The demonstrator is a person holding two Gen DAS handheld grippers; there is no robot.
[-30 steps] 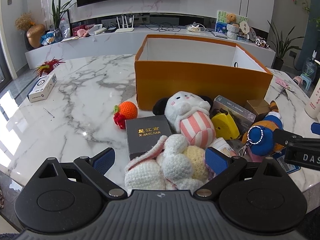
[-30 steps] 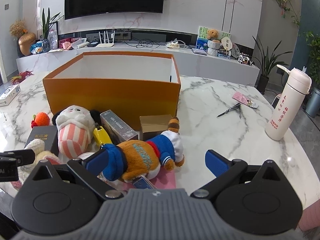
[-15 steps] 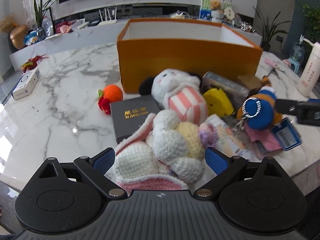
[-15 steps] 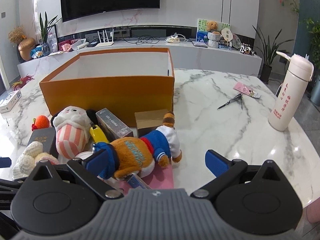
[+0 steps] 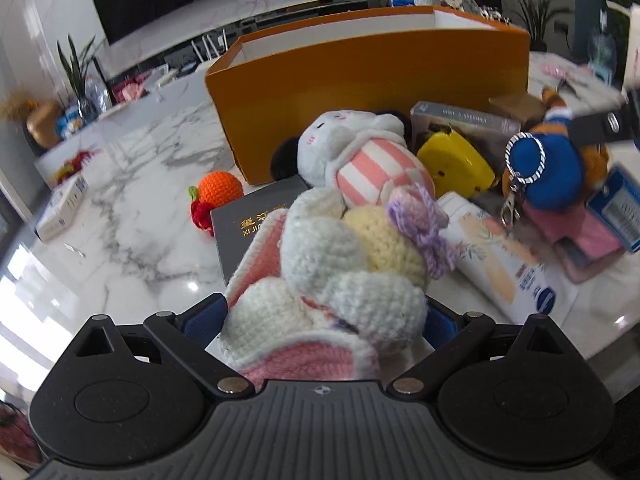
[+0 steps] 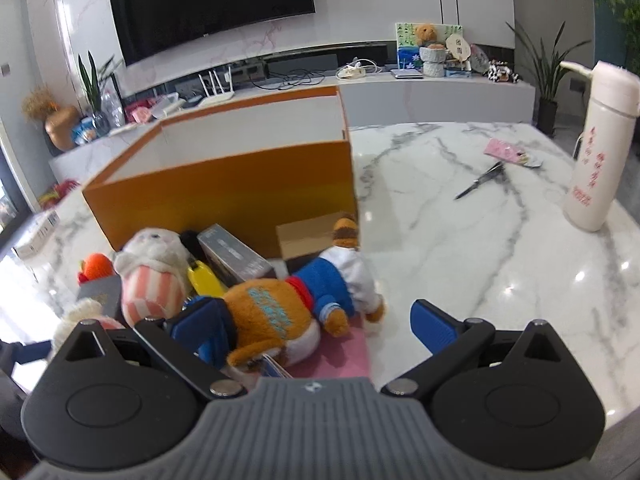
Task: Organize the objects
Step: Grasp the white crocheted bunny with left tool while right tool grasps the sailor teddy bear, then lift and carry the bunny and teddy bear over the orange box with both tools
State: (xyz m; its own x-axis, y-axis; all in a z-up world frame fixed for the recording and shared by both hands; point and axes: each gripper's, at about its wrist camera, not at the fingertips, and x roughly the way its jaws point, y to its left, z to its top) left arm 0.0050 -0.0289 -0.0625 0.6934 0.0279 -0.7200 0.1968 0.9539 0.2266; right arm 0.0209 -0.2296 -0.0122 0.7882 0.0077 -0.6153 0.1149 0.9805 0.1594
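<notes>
A white, pink and yellow crocheted bunny (image 5: 344, 280) sits between the pads of my left gripper (image 5: 320, 316), which touch both its sides. The orange box (image 5: 372, 76) stands open behind the pile. My right gripper (image 6: 316, 320) is open over the orange plush in a blue shirt (image 6: 296, 300), its left fingertip beside the plush's head. Around them lie a pink-striped plush (image 5: 360, 156), a yellow case (image 5: 452, 160), a black box (image 5: 248, 224), a crocheted orange (image 5: 220, 188) and a white tube (image 5: 496, 256).
A white thermos (image 6: 600, 144), scissors (image 6: 480, 180) and a pink card (image 6: 508, 152) sit on the marble table's right side. A small white carton (image 5: 60, 208) lies at the far left. A pink pouch (image 5: 580, 240) lies under the plush.
My left gripper has moved forward and closed around the crocheted bunny. My right gripper has tilted and shifted slightly over the orange plush, still open.
</notes>
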